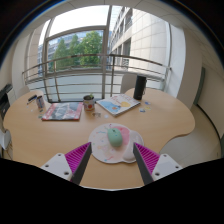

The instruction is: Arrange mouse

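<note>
A pale green mouse [114, 136] lies on a round white mouse mat [100, 146] with faint coloured marks, on a light wooden table [50, 140]. My gripper [112, 158] is open, and its two fingers with magenta pads [78, 156] stand wide apart at either side of the mat's near edge. The mouse sits just ahead of the fingers, between their lines, and nothing touches it.
Beyond the mat stand a dark mug [89, 102], a black upright box [139, 87], an open book [119, 103] and another book [61, 111] to the left. Large windows [75, 50] and a railing lie behind the table's far edge.
</note>
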The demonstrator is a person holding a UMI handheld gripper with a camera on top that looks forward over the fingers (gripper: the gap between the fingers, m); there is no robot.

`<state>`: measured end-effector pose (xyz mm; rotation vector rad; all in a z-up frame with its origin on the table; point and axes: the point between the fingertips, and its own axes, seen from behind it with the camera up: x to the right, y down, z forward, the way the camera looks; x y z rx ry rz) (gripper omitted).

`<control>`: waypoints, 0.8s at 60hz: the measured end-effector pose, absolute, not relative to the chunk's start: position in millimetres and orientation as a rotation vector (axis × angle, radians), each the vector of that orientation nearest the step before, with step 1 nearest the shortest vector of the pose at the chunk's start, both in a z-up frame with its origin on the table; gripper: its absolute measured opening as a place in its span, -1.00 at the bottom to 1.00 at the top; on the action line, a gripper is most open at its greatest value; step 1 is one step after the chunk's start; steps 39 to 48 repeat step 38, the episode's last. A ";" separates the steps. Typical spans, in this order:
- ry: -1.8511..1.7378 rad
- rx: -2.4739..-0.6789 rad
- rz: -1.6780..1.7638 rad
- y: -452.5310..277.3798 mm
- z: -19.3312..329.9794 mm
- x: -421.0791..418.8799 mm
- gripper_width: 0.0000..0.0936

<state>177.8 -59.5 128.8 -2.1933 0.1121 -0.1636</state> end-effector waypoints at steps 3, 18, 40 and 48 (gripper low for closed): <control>0.117 -2.188 -0.167 -84.0 137.9 167.5 0.81; 0.105 -2.205 -0.190 -198.2 156.0 123.7 0.82; 0.103 -2.198 -0.202 -240.4 172.7 106.8 0.82; 0.103 -2.198 -0.202 -240.4 172.7 106.8 0.82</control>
